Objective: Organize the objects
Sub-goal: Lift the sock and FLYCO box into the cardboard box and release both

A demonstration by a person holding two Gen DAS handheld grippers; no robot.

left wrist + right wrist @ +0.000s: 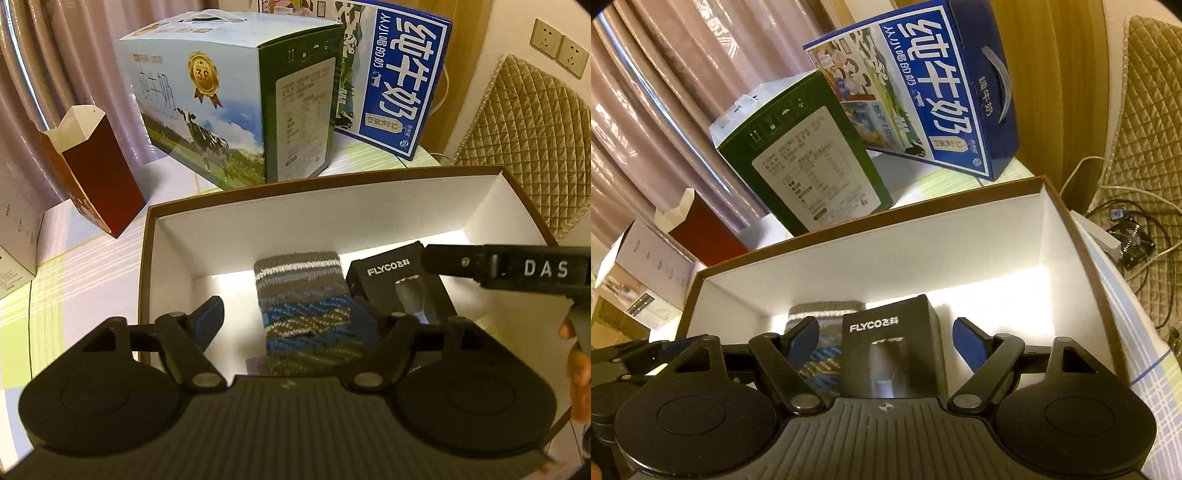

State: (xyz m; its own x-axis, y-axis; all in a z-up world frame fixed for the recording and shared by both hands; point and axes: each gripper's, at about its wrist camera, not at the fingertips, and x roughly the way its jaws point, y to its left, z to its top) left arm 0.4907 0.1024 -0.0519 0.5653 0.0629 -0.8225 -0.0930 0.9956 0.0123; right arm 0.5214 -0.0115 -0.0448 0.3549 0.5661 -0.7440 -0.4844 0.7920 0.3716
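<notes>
A brown-rimmed box with white inner walls (332,218) (886,251) stands open on the checked tablecloth. A striped knitted sock (303,295) lies flat on its floor, its cuff showing in the right wrist view (827,308). Beside it on the right stands a black FLYCO box (388,273) (890,354). My left gripper (310,317) hangs open over the sock, its left finger (208,321) well apart from the knit. My right gripper (886,330) is open with the FLYCO box between its fingers, gaps on both sides. Its arm marked DAS (517,266) reaches in from the right.
Behind the box stand a green-and-sky milk carton (236,103) (805,166) and a blue milk carton (399,81) (942,92). An open dark red carton (99,173) and a white box (646,273) sit to the left. A quilted chair (528,144), a fan and cables (1134,240) are on the right.
</notes>
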